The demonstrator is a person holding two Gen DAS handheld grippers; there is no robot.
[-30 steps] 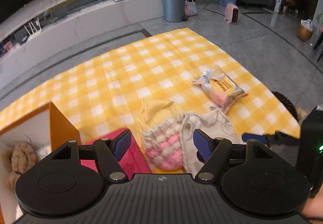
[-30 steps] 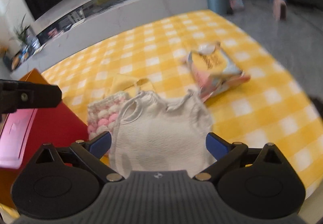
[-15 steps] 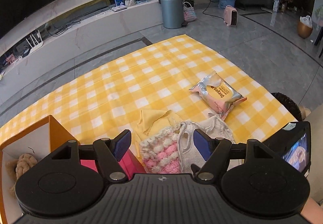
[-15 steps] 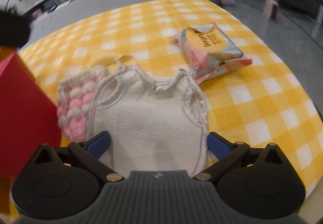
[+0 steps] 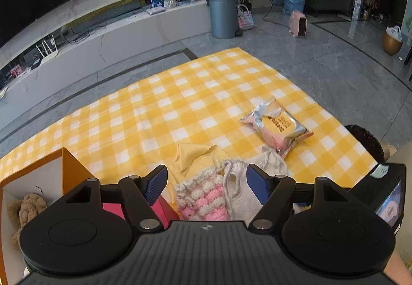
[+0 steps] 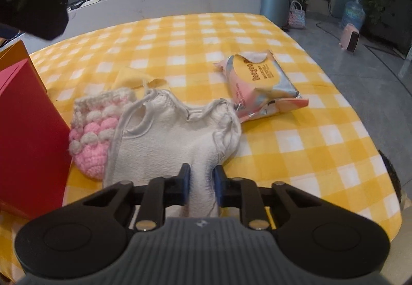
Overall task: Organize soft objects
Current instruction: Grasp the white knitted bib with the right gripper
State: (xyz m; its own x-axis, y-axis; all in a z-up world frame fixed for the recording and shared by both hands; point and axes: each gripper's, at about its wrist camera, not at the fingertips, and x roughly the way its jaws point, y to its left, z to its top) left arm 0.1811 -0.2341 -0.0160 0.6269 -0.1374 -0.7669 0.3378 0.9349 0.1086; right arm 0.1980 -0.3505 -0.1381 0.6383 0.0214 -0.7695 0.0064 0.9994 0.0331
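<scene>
White cloth bag [image 6: 167,141] is lying on the yellow checked tablecloth [image 6: 309,146], and the right gripper [image 6: 201,188] is pinching a fold of its near edge between blue pads [image 6: 184,186] clamped tight. Its left side is overlapping a pink and white crocheted pouch [image 6: 92,128], which is sitting against a red box [image 6: 28,135]. Just beyond, a yellow cloth [image 6: 134,80] is lying flat, and a pack of wipes [image 6: 260,84] is touching the bag's far right corner. The left gripper [image 5: 206,186] is hovering with jaws spread wide and nothing in them, above the pouch [image 5: 203,197] and bag [image 5: 242,197]. To its left, an orange box [image 5: 67,171] is holding a brown knitted thing [image 5: 24,210].
</scene>
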